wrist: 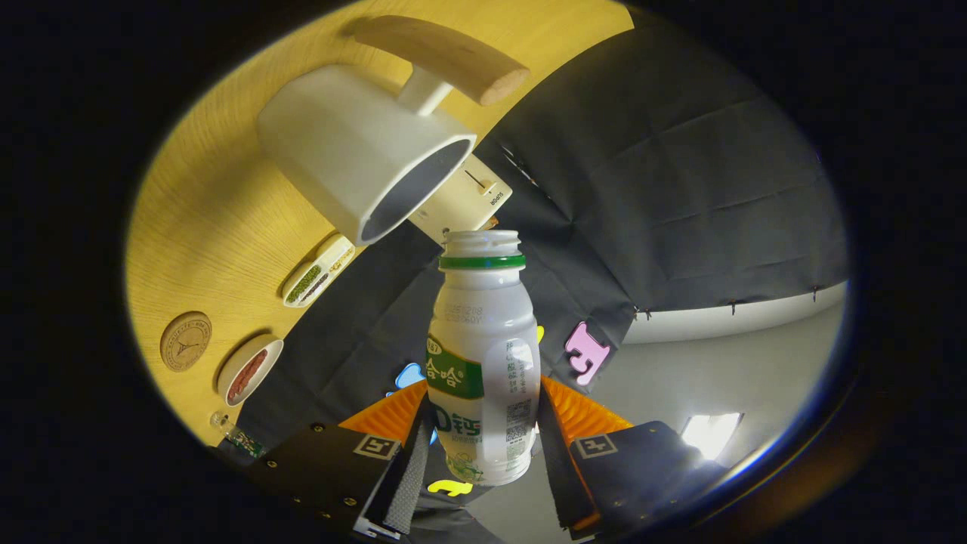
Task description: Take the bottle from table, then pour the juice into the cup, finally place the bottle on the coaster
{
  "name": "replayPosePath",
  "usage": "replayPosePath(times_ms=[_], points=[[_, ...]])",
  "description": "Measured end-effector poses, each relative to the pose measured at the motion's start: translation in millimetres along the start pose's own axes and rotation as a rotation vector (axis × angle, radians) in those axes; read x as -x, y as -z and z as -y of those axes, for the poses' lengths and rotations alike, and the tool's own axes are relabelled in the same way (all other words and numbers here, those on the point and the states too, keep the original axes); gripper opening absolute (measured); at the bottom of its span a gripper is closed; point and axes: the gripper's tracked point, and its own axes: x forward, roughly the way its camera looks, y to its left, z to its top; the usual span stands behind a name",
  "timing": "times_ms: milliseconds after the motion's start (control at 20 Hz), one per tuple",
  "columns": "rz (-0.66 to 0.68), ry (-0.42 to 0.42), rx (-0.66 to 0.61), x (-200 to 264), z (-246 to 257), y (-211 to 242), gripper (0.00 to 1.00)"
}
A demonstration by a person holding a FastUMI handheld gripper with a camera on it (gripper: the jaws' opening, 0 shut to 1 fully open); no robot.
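My gripper (483,423) is shut on a white plastic bottle (483,355) with a green neck ring and a green label. Its cap is off, and both fingers press on its lower body. The view is strongly rolled, so the wooden table (204,219) runs up one side. The bottle's open mouth points toward the rim of a white cup (363,151) with a wooden handle, standing just beyond the mouth. A round cork coaster (185,341) lies on the table well off to the side of the fingers. No liquid shows between mouth and cup.
A cream-coloured appliance (464,200) stands behind the cup against the black cloth wall. A long divided dish (317,270) of beans and a small oval dish (249,370) of red beans lie between cup and coaster. A small clear bottle (236,434) lies near the table's edge.
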Motion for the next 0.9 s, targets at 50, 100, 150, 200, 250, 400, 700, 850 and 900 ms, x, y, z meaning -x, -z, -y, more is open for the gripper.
replayPosePath(times_ms=[50, 100, 150, 200, 250, 400, 700, 850, 900], points=[[-0.001, 0.002, 0.004, -1.4, 0.7, 1.3, 0.69], [-0.002, 0.002, 0.005, -1.4, 1.3, 1.3, 0.69], [-0.003, 0.003, 0.005, -0.4, 1.4, 1.0, 0.69], [-0.003, 0.001, 0.005, -0.5, 1.5, 1.1, 0.69], [-0.005, -0.005, -0.001, -0.5, -0.1, 1.7, 0.69], [-0.027, -0.041, -0.044, -0.8, -13.1, 5.6, 0.69], [-0.066, -0.128, -0.19, -5.5, -49.9, 14.1, 0.69], [-0.079, -0.145, -0.247, -3.3, -55.6, 14.7, 0.69], [-0.081, -0.17, -0.299, -2.7, -58.8, 13.1, 0.69]])
